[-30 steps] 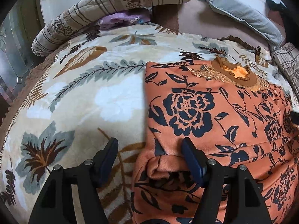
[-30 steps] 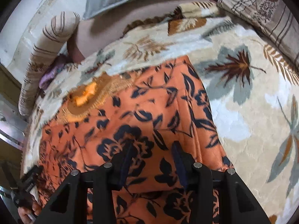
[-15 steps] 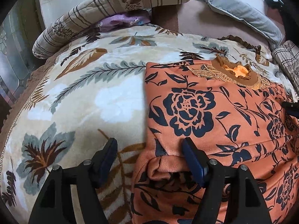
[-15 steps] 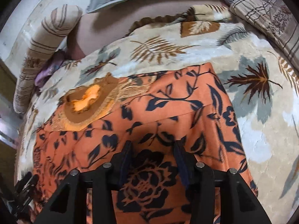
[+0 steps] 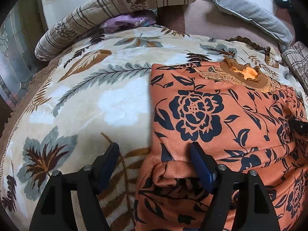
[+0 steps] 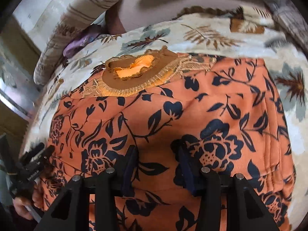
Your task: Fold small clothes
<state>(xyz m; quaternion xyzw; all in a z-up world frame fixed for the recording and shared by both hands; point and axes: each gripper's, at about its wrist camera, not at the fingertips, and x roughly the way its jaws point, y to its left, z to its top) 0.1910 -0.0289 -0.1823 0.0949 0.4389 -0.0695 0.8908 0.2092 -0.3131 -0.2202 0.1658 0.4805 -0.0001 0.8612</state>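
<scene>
The orange floral top [image 5: 221, 115] lies flat on the bed [image 5: 86, 105], my left jaws spread astride its folded edge, right jaws spread above it, ready to fold.

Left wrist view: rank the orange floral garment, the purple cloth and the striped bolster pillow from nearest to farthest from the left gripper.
1. Orange floral garment, under the left gripper's right finger.
2. Purple cloth, far back, tucked under the pillow.
3. Striped bolster pillow, just behind it.

Matt fleecy garment [image 5: 221, 119], plush blanket [image 5: 96, 100]
</scene>
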